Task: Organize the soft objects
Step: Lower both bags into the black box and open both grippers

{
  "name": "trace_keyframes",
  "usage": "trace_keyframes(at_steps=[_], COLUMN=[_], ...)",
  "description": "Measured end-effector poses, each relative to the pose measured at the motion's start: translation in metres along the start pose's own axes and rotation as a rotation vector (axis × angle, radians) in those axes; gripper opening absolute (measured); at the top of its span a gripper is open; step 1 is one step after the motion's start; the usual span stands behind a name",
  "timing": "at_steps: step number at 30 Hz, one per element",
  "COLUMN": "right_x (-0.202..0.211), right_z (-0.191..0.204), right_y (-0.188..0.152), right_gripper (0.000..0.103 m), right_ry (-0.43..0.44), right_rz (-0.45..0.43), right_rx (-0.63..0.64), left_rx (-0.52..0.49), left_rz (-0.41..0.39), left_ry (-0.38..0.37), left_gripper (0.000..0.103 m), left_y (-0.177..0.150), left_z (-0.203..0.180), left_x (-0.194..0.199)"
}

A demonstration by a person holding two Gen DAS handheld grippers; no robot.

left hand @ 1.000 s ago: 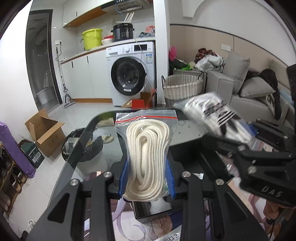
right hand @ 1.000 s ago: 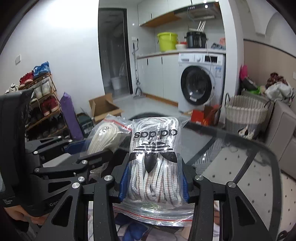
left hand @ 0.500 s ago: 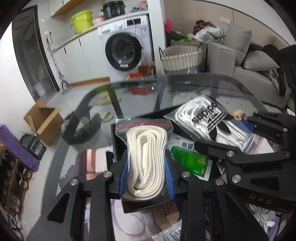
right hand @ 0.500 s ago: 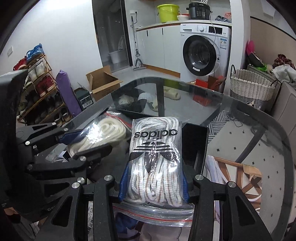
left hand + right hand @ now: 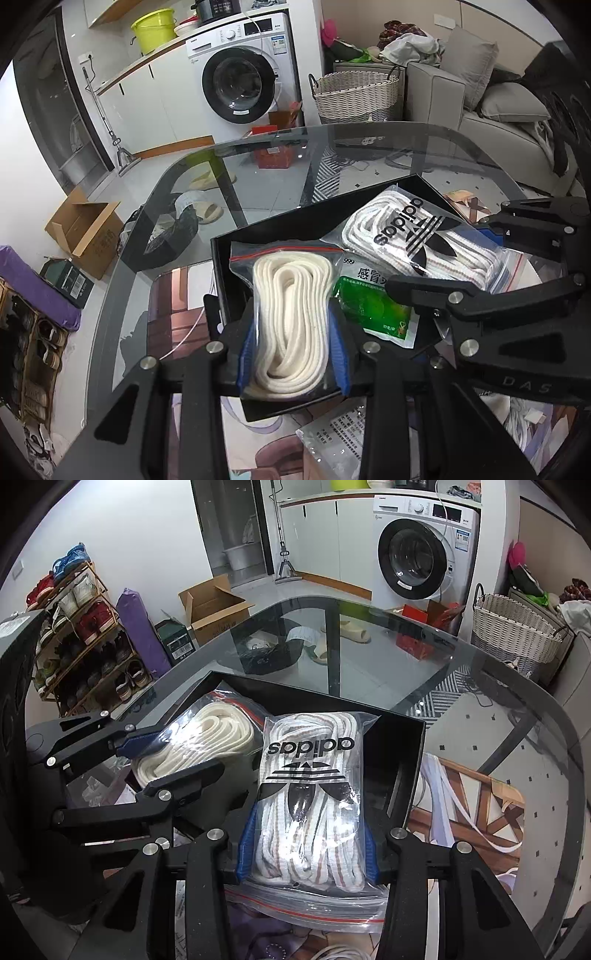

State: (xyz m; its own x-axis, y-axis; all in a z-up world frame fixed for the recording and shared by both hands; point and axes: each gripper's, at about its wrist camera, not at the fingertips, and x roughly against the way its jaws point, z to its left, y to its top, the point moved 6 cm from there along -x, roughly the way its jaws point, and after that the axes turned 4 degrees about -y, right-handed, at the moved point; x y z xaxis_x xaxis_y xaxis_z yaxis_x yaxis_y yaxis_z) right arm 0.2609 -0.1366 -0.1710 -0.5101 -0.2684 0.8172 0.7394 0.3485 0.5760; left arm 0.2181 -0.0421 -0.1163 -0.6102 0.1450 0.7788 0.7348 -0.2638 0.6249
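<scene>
My left gripper (image 5: 291, 347) is shut on a clear zip bag of cream rope (image 5: 291, 314) and holds it over the left half of an open black box (image 5: 221, 280) on the glass table. My right gripper (image 5: 306, 845) is shut on a zip bag of white laces with a black adidas logo (image 5: 310, 790), held over the right half of the same box (image 5: 413, 764). The rope bag (image 5: 207, 734) and left gripper (image 5: 147, 760) show at left in the right wrist view. The adidas bag (image 5: 417, 240) and right gripper (image 5: 517, 277) show at right in the left wrist view.
A green medicine packet (image 5: 373, 306) lies in the box between the two bags. White cords (image 5: 454, 797) and printed packets (image 5: 332, 435) lie on a picture mat around the box. The glass table edge (image 5: 155, 206) curves beyond, with a wicker basket (image 5: 354, 96) and washing machine (image 5: 236, 85) behind.
Both grippers have tilted downward and lowered with their bags. The bags, held up in the air before, now hang over the inside of the black box.
</scene>
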Motion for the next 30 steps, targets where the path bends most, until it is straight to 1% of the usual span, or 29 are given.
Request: trace_keyframes(at_steps=[4, 7, 9, 12, 13, 14, 16, 18, 22, 26, 30], right_x=[0.001, 0.004, 0.006, 0.01, 0.012, 0.014, 0.02, 0.025, 0.04, 0.055, 0.071], right_z=[-0.001, -0.002, -0.005, -0.008, -0.009, -0.01, -0.01, -0.009, -0.003, 0.004, 0.009], right_y=[0.001, 0.001, 0.0, 0.001, 0.002, 0.003, 0.004, 0.005, 0.007, 0.005, -0.008], right_gripper=[0.047, 0.049, 0.049, 0.05, 0.05, 0.05, 0.05, 0.05, 0.05, 0.05, 0.05], right_ry=[0.012, 0.012, 0.041, 0.073, 0.076, 0.075, 0.072, 0.083, 0.092, 0.107, 0.121], right_rz=[0.013, 0.019, 0.03, 0.035, 0.035, 0.027, 0.015, 0.005, -0.019, -0.034, -0.014], right_rx=[-0.019, -0.032, -0.06, -0.108, -0.115, -0.117, -0.119, -0.12, -0.107, -0.084, -0.06], left_rx=[-0.007, -0.003, 0.001, 0.019, 0.024, 0.03, 0.043, 0.056, 0.067, 0.076, 0.095], left_rz=[0.003, 0.01, 0.016, 0.015, 0.013, 0.006, -0.009, -0.034, -0.07, -0.087, -0.083], left_ry=[-0.002, -0.003, 0.0, -0.009, -0.014, -0.019, -0.025, -0.007, -0.039, -0.057, -0.105], left_gripper=[0.036, 0.04, 0.042, 0.047, 0.05, 0.055, 0.059, 0.059, 0.059, 0.059, 0.059], left_y=[0.001, 0.001, 0.0, 0.002, 0.002, 0.003, 0.005, 0.007, 0.008, 0.007, -0.002], left_z=[0.002, 0.003, 0.004, 0.006, 0.006, 0.007, 0.01, 0.015, 0.019, 0.022, 0.022], left_x=[0.001, 0.002, 0.003, 0.006, 0.008, 0.011, 0.017, 0.024, 0.038, 0.051, 0.065])
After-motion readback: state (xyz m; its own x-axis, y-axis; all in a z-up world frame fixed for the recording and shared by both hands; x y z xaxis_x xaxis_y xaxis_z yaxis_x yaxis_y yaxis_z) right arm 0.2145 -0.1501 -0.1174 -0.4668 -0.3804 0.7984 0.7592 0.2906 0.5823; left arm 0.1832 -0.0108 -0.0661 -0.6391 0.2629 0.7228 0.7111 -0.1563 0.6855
